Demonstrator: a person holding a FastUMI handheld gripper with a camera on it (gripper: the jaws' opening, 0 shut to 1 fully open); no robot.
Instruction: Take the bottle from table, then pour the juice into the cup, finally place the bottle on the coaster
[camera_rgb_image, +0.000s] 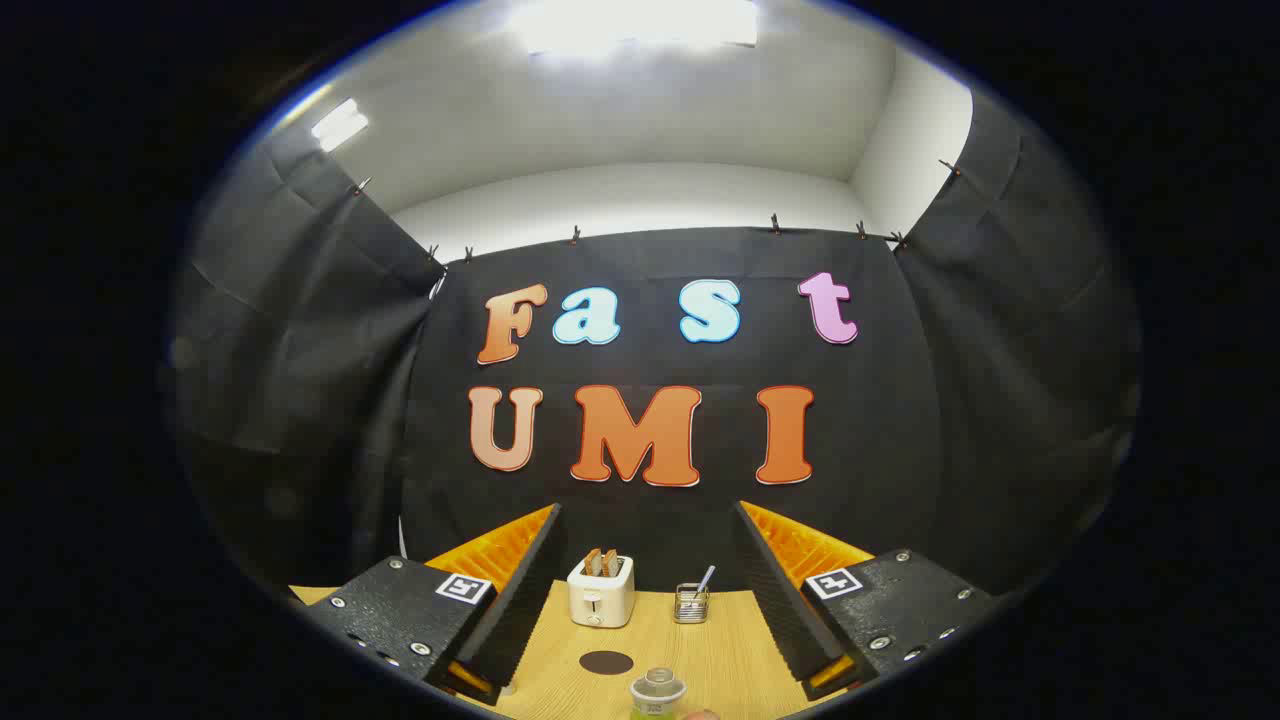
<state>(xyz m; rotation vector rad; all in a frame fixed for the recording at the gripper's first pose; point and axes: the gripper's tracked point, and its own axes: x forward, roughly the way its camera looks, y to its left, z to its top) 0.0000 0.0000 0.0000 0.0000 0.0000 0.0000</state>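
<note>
Presently the bench (720, 640) carries everything well apart, leaving a clear lane. The gripper (645, 600), jaws spread wide and holding nothing, is aligned on the bottle (657, 692), which stands upright low between them. Beyond sit a toaster (601, 591), a wire holder (691, 603) and the dark coaster (606, 662), free to receive the bottle.

Staged recording booth in a lab, not a real kitchen: black cloth walls (300, 380) pinned up with small clips (575, 236), plain white room wall and ceiling light panel (640, 25) above them. Kitchen look comes from props on a wooden table (740, 650): white toaster (600, 592) with toast in it, small wire holder (691, 603) with a utensil (spoon or stirrer, can't tell), dark round coaster (606, 662).
</note>
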